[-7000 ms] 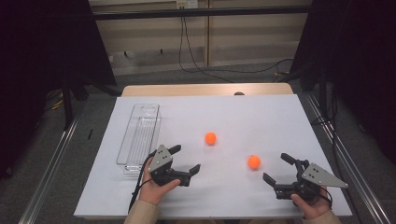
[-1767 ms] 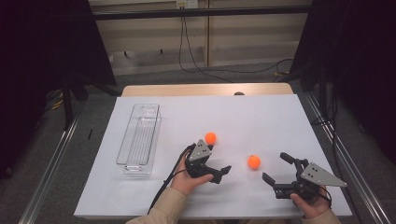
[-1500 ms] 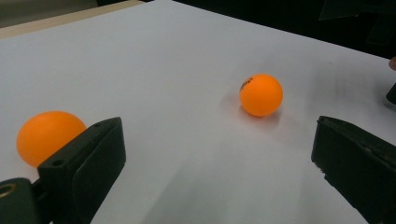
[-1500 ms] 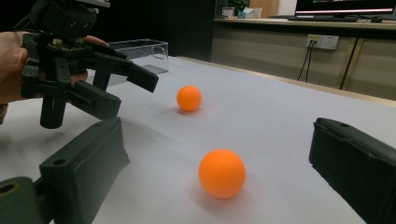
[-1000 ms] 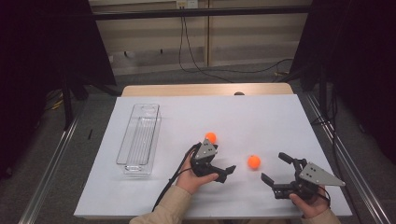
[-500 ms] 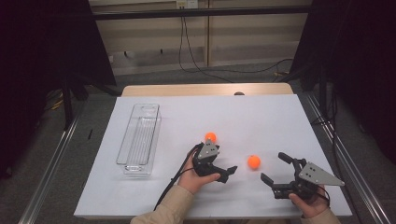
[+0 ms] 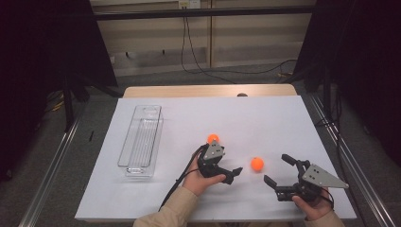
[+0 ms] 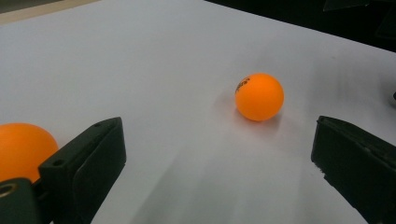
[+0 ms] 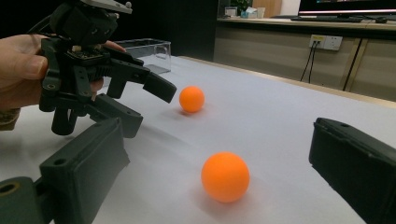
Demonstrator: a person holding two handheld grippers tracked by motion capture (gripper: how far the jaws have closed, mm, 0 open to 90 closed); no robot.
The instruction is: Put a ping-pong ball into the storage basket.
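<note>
Two orange balls lie on the white surface (image 7: 283, 123). The near ball (image 7: 257, 163) sits just ahead of the left tool (image 7: 231, 174), between both tools; the far ball (image 7: 213, 138) is behind it. Both the left and the right tool (image 7: 279, 171) are wide open, holding nothing.

Desk (image 7: 283, 118): tray (image 7: 141, 141) on left side, long axis running front to back. Far ball (image 7: 213, 138) near centre, just behind left claw (image 7: 231, 172). Near ball (image 7: 257, 163) right of it and closer to the front, sitting between left claw and right claw (image 7: 279, 170). Both claws at front edge, left one well right of the tray.
</note>
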